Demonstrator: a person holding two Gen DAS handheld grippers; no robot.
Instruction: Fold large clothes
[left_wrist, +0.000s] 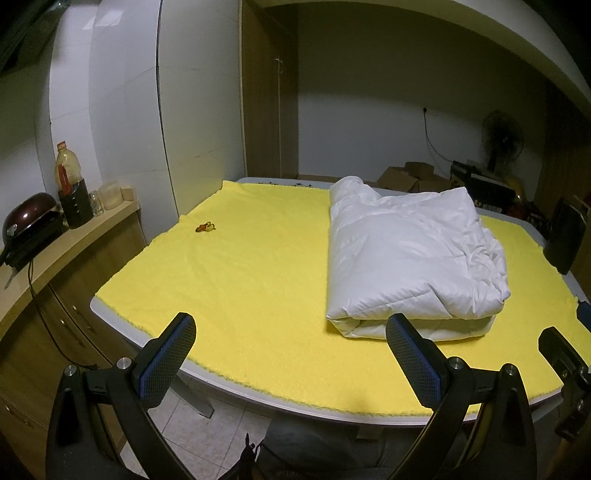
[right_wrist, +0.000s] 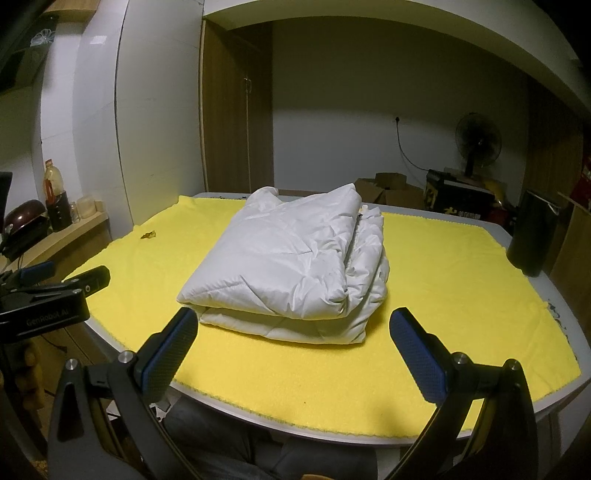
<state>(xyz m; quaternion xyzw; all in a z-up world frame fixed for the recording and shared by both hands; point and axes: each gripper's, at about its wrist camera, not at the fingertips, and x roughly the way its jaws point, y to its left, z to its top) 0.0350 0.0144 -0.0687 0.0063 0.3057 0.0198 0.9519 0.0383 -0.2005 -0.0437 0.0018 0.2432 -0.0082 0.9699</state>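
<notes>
Left wrist view. Left tool (left_wrist: 290, 354) spread wide, nothing between the pads, hanging over the near edge of the table (left_wrist: 155, 341). Lower half of both fingers cut off by the frame bottom; beneath the table edge only a dim patch of grey trousers, too dark to read further. At the right margin a sliver of the right tool (left_wrist: 561, 354), mostly out of frame, its opening impossible to judge here. Folded white padded garment (left_wrist: 410, 258) resting on the yellow cloth (left_wrist: 240, 280), ahead and to the right of the left tool, its near corner just beyond the right fingertip, not touching. Small brown-and-yellow scrap (left_wrist: 205, 227) far left on the cloth, too small to identify. Dark cylinder (left_wrist: 565, 236) at the table's right edge, half clipped by the fisheye rim.

Right wrist view. Right tool (right_wrist: 291, 350) also spread wide and empty, fingertips above the near part of the yellow cloth (right_wrist: 443, 295). Garment (right_wrist: 291, 266) straight ahead, centred between the two fingers and just beyond their tips, apart from both; layered edges showing on its right side, underside hidden. Left tool (right_wrist: 55, 286) seen from the side at the left margin, partly cut off, over the table's left corner, well clear of the garment. Background boxes and fan murky in the low light.
</notes>
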